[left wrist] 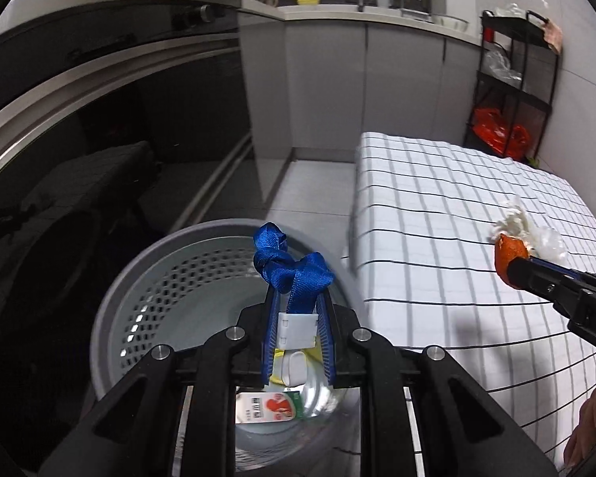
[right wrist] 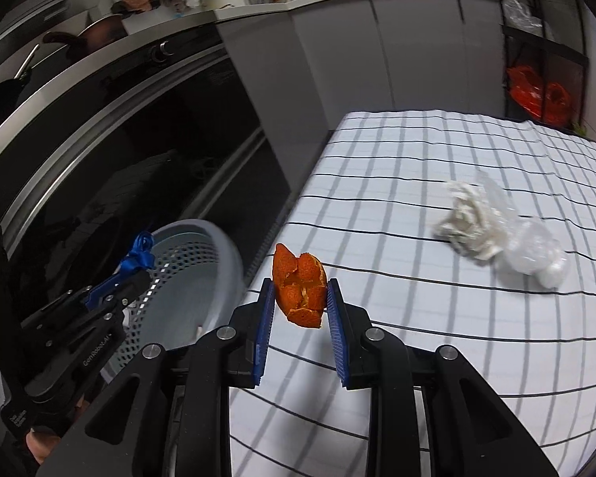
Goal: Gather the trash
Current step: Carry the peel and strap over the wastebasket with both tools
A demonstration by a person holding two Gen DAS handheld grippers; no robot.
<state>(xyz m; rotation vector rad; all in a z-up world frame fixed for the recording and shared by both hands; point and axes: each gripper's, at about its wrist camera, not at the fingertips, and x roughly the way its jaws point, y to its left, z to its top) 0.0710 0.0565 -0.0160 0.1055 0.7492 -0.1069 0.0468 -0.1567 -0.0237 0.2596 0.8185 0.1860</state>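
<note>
I am carrying two pieces of trash at once. The knotted blue woven strap with its white plastic clip [left wrist: 294, 278] is sitting pinched between the pads of my left claw [left wrist: 297, 298], closed on it, the knot sticking out past the tips. Directly under and ahead of that claw is the round pale-grey perforated plastic bin [left wrist: 111, 302], with a clear plastic bottle bearing a red-and-white label [left wrist: 266, 403] lying at its bottom. The torn piece of orange peel [right wrist: 300, 290] is standing upright between the blue pads of my right claw [right wrist: 300, 298], which is clamped on it; it is hanging over the near edge of the table draped in a white cloth with black grid lines [right wrist: 417, 151], and the bin is lying off to that claw's left, below the table edge.

Further out, ahead and to the right of the right claw, a crumpled white tissue [right wrist: 463, 222] and a crushed clear plastic bag [right wrist: 536, 254] are resting on the cloth, touching each other and not yet collected.

I judge this as the drop-off step. Next the left claw needs only to part its pads over the bin; the right one must first swing left until the peel is clear of the table edge and above the bin's mouth.
</note>
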